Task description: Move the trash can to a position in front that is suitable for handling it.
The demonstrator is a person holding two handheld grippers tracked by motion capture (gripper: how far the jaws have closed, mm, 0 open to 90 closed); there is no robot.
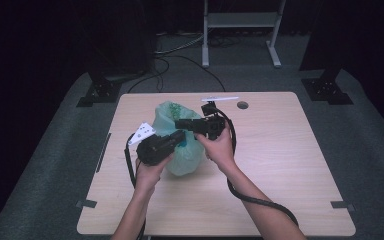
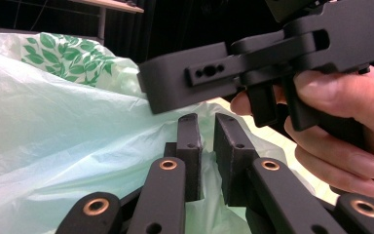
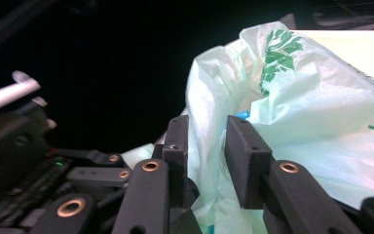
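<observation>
A pale green plastic bag (image 1: 182,145) printed with green leaves stands near the middle of the wooden counter (image 1: 280,165), its mouth gathered upward between the two grippers. The person's forearms come in from the near edge of the counter, one hand on each tool.

The left gripper (image 1: 180,137) reaches into the bag's side from the left in the high view. In the left gripper view its jaws stand close together with a fold of the thin film (image 2: 78,146) caught between the pads, so it is pinching the bag. The same view shows the right hand (image 2: 341,126) just beyond, wrapped around the body of the other tool, which crosses above the left jaws.

The right gripper (image 1: 179,123) lies level across the top of the bag, pointing left in the high view. In the right gripper view its jaws sit a little apart, on either side of the bag's rim (image 3: 214,112); the film hangs in the gap, and the right-hand pad stands clear of it, so the plastic is not clamped. A small blue item (image 3: 242,115) shows inside the bag's mouth, too little of it to name.

A round hole (image 1: 242,105) is cut in the counter near its far edge, well apart from the bag.
</observation>
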